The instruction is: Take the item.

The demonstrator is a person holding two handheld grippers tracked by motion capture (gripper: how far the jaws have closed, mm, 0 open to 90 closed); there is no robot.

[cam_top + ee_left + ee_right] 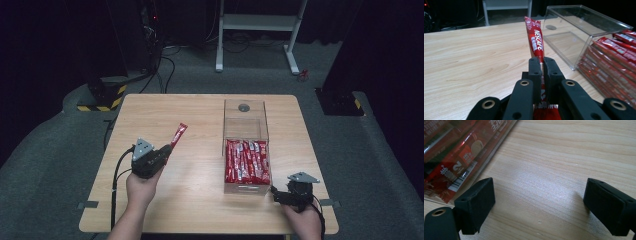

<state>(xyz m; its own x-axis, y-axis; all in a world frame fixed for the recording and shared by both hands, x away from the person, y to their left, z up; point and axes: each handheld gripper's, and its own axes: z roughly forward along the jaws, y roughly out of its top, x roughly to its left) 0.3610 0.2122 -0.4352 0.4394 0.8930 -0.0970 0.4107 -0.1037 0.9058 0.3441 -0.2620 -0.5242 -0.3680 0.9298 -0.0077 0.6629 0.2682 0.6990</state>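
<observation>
Nearest the high camera, two forearms come in from the bottom edge, each hand holding a tool above the wooden tabletop [200, 190]. The left hand-held gripper [167, 150] sits over the left half of the tabletop, its jaws closed tight on a red coffee stick [179, 134]. In the left gripper view the stick [535, 37] rises from between the two black pads, pinched near its lower end, with its printed upper end slanting forward above the wood, clear of the surface.

Right of the middle stands a clear plastic box [245, 122] with no lid on it. Its near half is packed with more red sticks [247, 161] lying side by side, and its far half shows the bare bottom. In the left gripper view the box [584, 27] lies to the right of the held stick, near it but apart.

The right hand-held gripper [275, 192] rests low at the near right corner of the tabletop, just beside the front wall of the box. The right gripper view shows this hand-held gripper [539, 205] with its jaws spread wide, nothing between them but bare wood, and the sticks [459, 162] behind the clear wall at upper left.
</observation>
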